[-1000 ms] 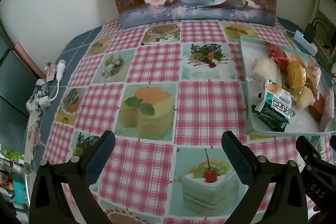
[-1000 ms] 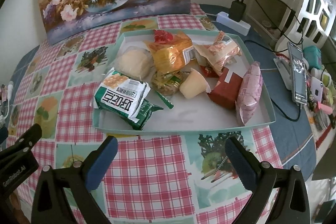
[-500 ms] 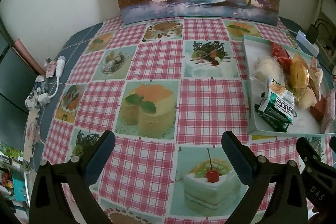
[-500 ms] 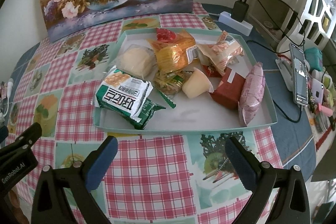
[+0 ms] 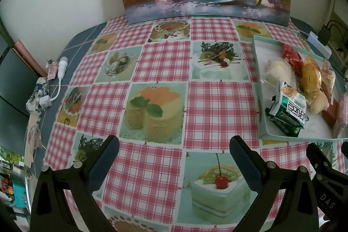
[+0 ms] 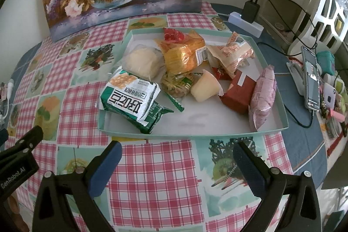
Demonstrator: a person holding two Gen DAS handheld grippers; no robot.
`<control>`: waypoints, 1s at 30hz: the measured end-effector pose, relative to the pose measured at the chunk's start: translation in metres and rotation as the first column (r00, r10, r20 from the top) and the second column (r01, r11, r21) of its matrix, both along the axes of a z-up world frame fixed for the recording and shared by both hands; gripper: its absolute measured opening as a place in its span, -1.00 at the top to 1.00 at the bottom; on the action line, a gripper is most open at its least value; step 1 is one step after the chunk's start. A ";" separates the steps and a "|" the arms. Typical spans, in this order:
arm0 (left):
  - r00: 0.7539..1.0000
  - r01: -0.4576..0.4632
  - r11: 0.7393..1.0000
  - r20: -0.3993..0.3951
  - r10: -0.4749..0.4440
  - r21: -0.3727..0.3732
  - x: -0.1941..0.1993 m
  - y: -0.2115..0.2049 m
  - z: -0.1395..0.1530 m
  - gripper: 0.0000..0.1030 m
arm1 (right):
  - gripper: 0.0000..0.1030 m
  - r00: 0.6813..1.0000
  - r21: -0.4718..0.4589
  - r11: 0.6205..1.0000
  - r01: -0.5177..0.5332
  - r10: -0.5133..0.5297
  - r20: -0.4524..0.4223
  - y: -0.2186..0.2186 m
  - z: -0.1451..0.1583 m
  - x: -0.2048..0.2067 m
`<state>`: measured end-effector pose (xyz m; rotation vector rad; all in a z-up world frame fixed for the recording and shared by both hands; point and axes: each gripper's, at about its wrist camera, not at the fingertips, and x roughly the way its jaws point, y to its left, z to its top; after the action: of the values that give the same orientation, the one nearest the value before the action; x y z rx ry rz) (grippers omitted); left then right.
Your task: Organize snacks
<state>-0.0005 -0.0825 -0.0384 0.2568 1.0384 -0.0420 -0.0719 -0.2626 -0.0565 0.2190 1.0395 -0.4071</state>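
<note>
Ahead of our right jaws we list one shallow teal tray holding snacks: green-white cracker pack at its near-left, overhanging the rim; pale round bun; orange pack; jelly cup; red box; pink pack far right.

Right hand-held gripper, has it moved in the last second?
Yes, the right hand-held gripper eased back and slightly left: the tray now sits a bit higher and further right in its view.
</note>
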 end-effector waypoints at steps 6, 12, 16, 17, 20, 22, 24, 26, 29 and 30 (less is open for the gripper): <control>1.000 -0.002 1.000 -0.002 0.002 -0.002 0.001 0.002 -0.001 -0.96 | -1.00 1.000 0.000 1.000 0.001 -0.001 -0.001 0.000 0.000 0.000; 1.000 -0.005 1.000 -0.006 0.005 -0.003 0.001 0.003 -0.002 -0.96 | -1.00 1.000 0.000 1.000 0.002 -0.002 -0.002 0.001 0.000 0.000; 1.000 -0.004 1.000 -0.006 0.004 -0.003 0.001 0.003 -0.002 -0.96 | -1.00 1.000 0.000 1.000 -0.001 0.001 -0.004 0.000 -0.001 0.000; 1.000 -0.004 1.000 -0.005 0.004 -0.004 0.001 0.003 -0.002 -0.96 | -1.00 1.000 0.000 1.000 -0.002 0.002 -0.004 0.000 -0.001 0.000; 1.000 -0.005 1.000 -0.006 0.005 -0.006 0.001 0.004 -0.003 -0.96 | -1.00 1.000 0.000 1.000 -0.002 0.002 -0.004 0.000 -0.001 0.000; 1.000 -0.007 1.000 -0.007 0.007 -0.007 0.001 0.004 -0.003 -0.96 | -1.00 1.000 0.000 1.000 -0.002 0.002 -0.004 0.000 -0.001 0.000; 1.000 -0.010 1.000 -0.007 0.010 -0.009 0.001 0.004 -0.003 -0.96 | -1.00 1.000 0.000 1.000 -0.001 0.001 -0.004 0.000 -0.001 0.000; 1.000 -0.009 1.000 -0.007 0.009 -0.009 0.001 0.004 -0.002 -0.96 | -1.00 1.000 0.000 1.000 -0.001 0.001 -0.005 0.000 -0.001 0.000; 1.000 -0.010 1.000 -0.006 0.010 -0.010 0.001 0.004 -0.002 -0.96 | -1.00 1.000 0.000 1.000 -0.002 0.002 -0.005 0.000 -0.001 0.000; 1.000 -0.011 1.000 -0.006 0.011 -0.010 0.001 0.004 -0.002 -0.96 | -1.00 1.000 0.000 1.000 -0.002 0.002 -0.005 0.000 -0.001 0.000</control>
<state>0.0008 -0.0787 -0.0408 0.2421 1.0456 -0.0380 -0.0717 -0.2624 -0.0576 0.2171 1.0445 -0.4064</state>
